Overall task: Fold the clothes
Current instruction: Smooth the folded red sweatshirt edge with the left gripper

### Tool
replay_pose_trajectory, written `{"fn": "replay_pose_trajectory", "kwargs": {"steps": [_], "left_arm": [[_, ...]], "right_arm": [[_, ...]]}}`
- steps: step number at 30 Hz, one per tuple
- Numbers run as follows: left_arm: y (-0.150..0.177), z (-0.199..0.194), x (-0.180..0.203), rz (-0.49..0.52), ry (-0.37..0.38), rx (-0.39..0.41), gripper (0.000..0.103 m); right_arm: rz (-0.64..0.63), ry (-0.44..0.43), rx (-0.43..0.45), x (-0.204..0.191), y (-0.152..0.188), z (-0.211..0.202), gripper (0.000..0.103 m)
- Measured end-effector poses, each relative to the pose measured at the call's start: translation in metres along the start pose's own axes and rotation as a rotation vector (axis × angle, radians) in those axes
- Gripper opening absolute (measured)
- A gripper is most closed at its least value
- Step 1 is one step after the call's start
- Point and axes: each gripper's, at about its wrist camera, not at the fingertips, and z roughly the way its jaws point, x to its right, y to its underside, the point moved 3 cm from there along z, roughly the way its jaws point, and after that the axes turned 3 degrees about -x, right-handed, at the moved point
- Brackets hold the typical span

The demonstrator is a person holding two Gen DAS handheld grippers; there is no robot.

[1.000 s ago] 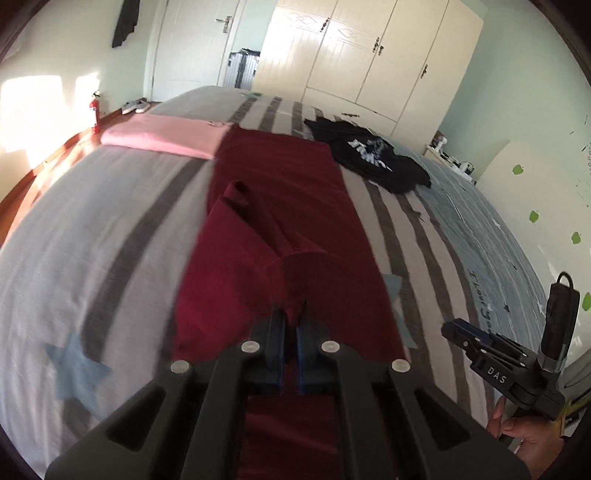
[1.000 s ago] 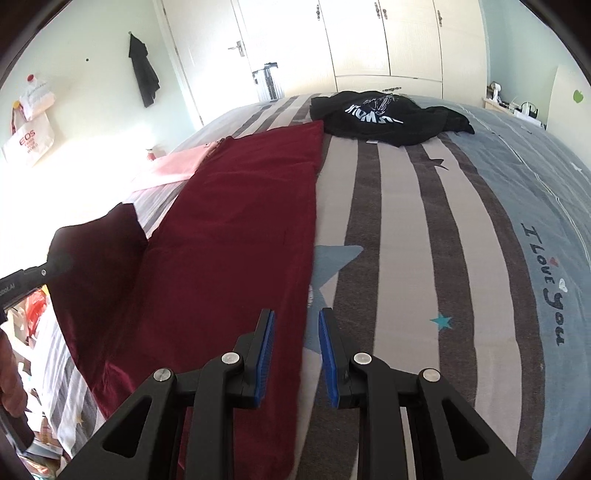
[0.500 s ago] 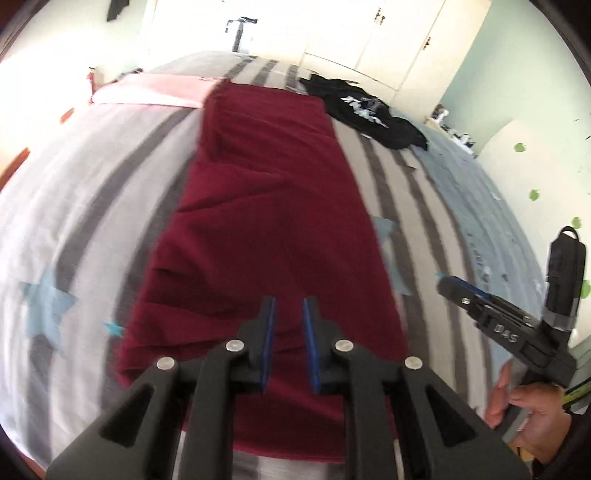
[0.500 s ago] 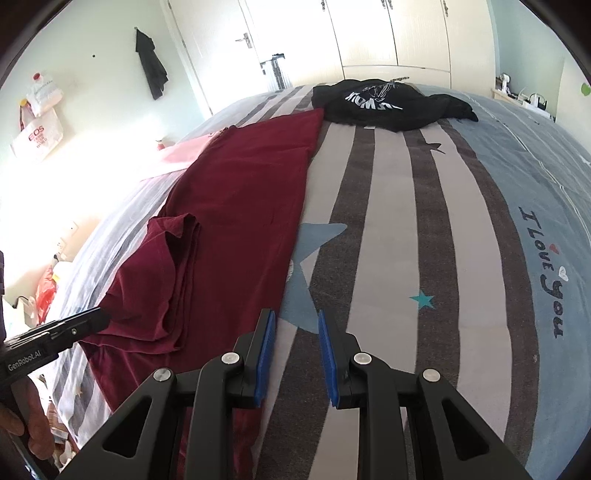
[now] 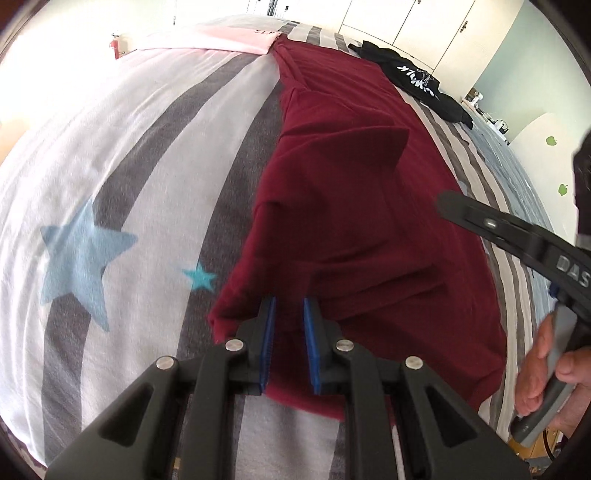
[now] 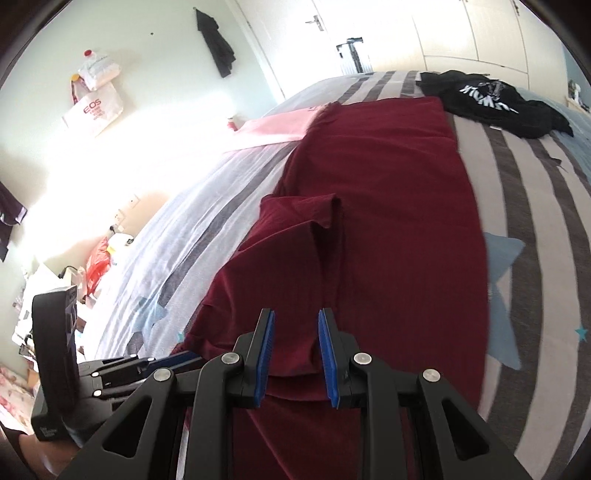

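A long maroon garment [image 5: 351,221] [image 6: 388,184] lies lengthwise on the striped bed [image 5: 110,166]. Its left side is folded inward, and a sleeve flap [image 5: 369,147] [image 6: 303,214] rests on top. My left gripper [image 5: 289,301] hovers low over the garment's near left corner. Its blue pads stand slightly apart and hold nothing. My right gripper [image 6: 297,314] is open over the near middle of the garment, also holding nothing. In the left wrist view the right gripper [image 5: 448,206] comes in from the right, held by a hand [image 5: 546,369].
A folded pink garment [image 5: 221,38] [image 6: 277,127] lies at the far left of the bed. A black printed t-shirt [image 5: 417,77] [image 6: 487,96] lies crumpled at the far right. White wardrobes [image 6: 480,29] stand behind. Bags and clutter [image 6: 96,266] sit on the floor beside the bed's left edge.
The left gripper released the maroon fold, which now lies flat on the garment, and sank toward the near hem. The right gripper swung left from the bedcover to over the garment.
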Motion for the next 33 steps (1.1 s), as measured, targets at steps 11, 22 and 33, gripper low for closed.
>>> {"fn": "replay_pose_trajectory", "kwargs": {"steps": [11, 22, 33], "left_arm": [[-0.031, -0.026, -0.014, -0.023, 0.016, 0.075, 0.044], [0.007, -0.013, -0.017, -0.006, 0.037, 0.024, 0.003], [0.014, -0.018, -0.035, -0.104, 0.025, 0.027, 0.004]], "right_arm": [[-0.025, 0.061, -0.08, -0.002, 0.037, 0.029, 0.022], [-0.017, 0.073, -0.07, 0.0, 0.041, 0.027, 0.022], [-0.017, 0.083, -0.076, -0.003, 0.038, 0.022, 0.022]]}}
